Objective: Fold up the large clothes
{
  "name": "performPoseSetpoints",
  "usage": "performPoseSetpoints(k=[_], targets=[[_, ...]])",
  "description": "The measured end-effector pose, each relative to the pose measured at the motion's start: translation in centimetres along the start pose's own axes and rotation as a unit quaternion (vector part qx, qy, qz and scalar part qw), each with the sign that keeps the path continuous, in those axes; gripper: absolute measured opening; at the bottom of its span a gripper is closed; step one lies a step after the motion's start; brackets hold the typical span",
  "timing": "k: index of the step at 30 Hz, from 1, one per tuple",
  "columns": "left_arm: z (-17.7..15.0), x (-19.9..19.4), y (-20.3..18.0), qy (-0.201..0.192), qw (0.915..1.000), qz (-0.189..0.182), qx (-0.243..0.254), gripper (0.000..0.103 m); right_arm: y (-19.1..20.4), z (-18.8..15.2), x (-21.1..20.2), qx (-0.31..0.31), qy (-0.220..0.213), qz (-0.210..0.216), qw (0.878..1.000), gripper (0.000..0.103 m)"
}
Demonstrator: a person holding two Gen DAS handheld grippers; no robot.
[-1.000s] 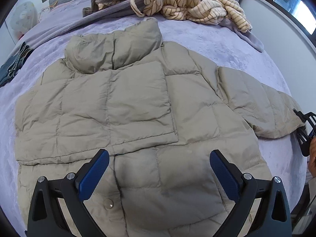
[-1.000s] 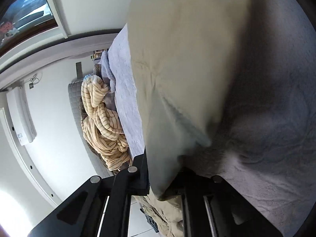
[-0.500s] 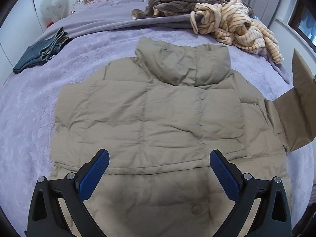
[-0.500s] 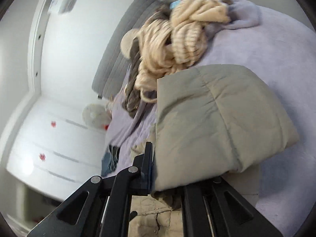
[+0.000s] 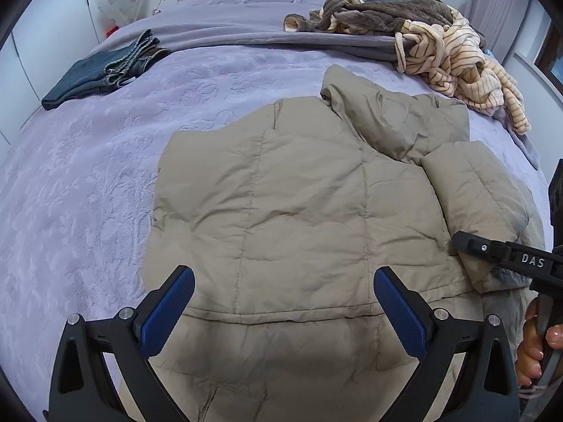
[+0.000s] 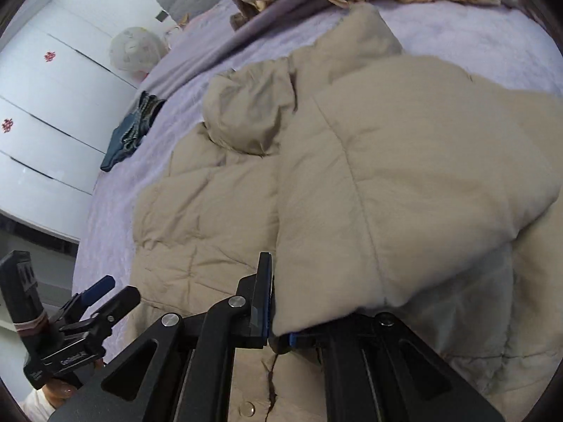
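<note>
A tan puffer jacket (image 5: 299, 211) lies spread on the lavender bedspread (image 5: 88, 176), its collar (image 5: 394, 119) toward the headboard; one sleeve (image 5: 471, 190) is folded in over the right side of the body. The left gripper (image 5: 283, 313) hangs above the hem, blue pads (image 5: 169, 309) wide apart – nothing between them; at the right edge the right gripper (image 5: 506, 256) reaches in beside the sleeve's cuff, a hand (image 5: 535, 344) on its handle. Folded jeans (image 5: 102, 70) lie far left; a striped garment (image 5: 457, 63) and brown blanket (image 5: 380, 17) are heaped near the pillows.

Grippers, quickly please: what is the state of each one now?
Left gripper: open, holding nothing.
Right gripper: closed on the jacket sleeve.
</note>
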State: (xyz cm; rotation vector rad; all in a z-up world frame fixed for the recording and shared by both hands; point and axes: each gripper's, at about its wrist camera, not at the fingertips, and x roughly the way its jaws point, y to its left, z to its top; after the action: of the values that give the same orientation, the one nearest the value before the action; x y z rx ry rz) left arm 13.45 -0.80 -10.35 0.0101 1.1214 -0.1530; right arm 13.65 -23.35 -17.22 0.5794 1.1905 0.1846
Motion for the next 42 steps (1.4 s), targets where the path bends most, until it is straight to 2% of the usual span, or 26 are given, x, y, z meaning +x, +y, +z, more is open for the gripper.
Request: performPoseSetpoints(k=[3,5,6,7,8,9,14,17,18,19,21,22,24,26,29,32,33,34,36,38,42], targets=[[0.1,0.9,-0.8,0.009,0.9997,-0.021,0.002,0.102,-0.8,0.2,0.1,0.011,0.010,-0.018,1.000,0.009],[0.5,1.3,-1.3,0.012,0.9993,-0.036,-0.003,0.102,-1.1,0.1,-0.7,0.024,0.017,-0.015,0.999,0.021],[0.6,1.4,-1.6,0.013,0.9990,-0.042,-0.005,0.102,-1.2,0.2,-1.6,0.039,0.018,-0.005,0.999,0.042],[0.9,1.5,-1.8,0.012,0.9988,-0.047,-0.007,0.102,-1.2,0.1,-2.6,0.053,0.013,0.014,0.998,0.068],[1.1,1.4,-1.9,0.008,0.9986,-0.051,-0.007,0.102,-0.7,-0.1,-3.7,0.061,0.002,0.029,0.998,0.076],[1.3,1.4,-2.0,0.005,0.9985,-0.054,-0.005,0.102,-0.8,-0.3,-5.0,0.068,-0.011,0.038,0.997,0.079],[2.3,1.2,-1.5,-0.004,0.9980,-0.063,-0.001,0.102,-4.3,-0.8,-9.6,0.138,-0.067,0.031,0.988,0.079],[2.6,1.0,-0.5,-0.009,0.9978,-0.065,-0.009,0.102,-8.0,-0.3,-10.3,0.213,-0.099,0.026,0.972,0.079],[2.6,0.9,-0.1,-0.011,0.9977,-0.066,-0.013,0.102,-9.1,-0.2,-10.5,0.236,-0.110,0.032,0.965,0.075],[2.7,0.8,0.4,-0.012,0.9975,-0.067,-0.016,0.102,-9.8,0.1,-10.6,0.253,-0.119,0.032,0.960,0.050],[2.7,0.7,1.2,-0.012,0.9970,-0.073,-0.024,0.102,-9.2,1.2,-10.1,0.239,-0.121,0.034,0.963,0.009],[2.7,0.6,1.7,-0.012,0.9965,-0.078,-0.027,0.102,-7.9,1.9,-9.7,0.216,-0.126,0.036,0.968,0.009],[2.7,0.4,2.6,-0.016,0.9951,-0.091,-0.035,0.102,-3.6,3.4,-9.2,0.131,-0.127,0.031,0.983,0.009],[2.8,0.1,3.7,-0.018,0.9909,-0.122,-0.053,0.102,1.6,4.2,-7.9,0.044,-0.112,0.029,0.992,0.009],[2.9,-0.3,5.7,-0.018,0.9775,-0.185,-0.101,0.102,7.9,3.1,-5.3,-0.065,-0.071,0.017,0.995,0.009],[3.2,-0.6,6.8,-0.017,0.9632,-0.234,-0.131,0.102,11.7,0.5,-2.0,-0.131,-0.015,-0.005,0.991,0.015],[3.4,-0.6,7.0,-0.017,0.9589,-0.248,-0.137,0.102,12.2,-0.2,-1.0,-0.141,0.006,-0.006,0.990,0.027],[3.5,-0.6,7.0,-0.015,0.9542,-0.264,-0.140,0.102,12.3,-1.1,0.0,-0.143,0.028,-0.002,0.989,0.045],[3.6,-0.3,6.6,-0.005,0.9446,-0.295,-0.143,0.102,11.8,-2.3,0.9,-0.130,0.059,0.015,0.990,0.067],[3.8,0.2,5.7,0.008,0.9392,-0.313,-0.141,0.102,10.5,-3.1,0.3,-0.115,0.067,0.017,0.991,0.068],[3.6,2.3,3.1,0.040,0.9442,-0.304,-0.120,0.102,4.1,-4.1,-3.0,-0.031,0.062,0.009,0.998,0.068]])
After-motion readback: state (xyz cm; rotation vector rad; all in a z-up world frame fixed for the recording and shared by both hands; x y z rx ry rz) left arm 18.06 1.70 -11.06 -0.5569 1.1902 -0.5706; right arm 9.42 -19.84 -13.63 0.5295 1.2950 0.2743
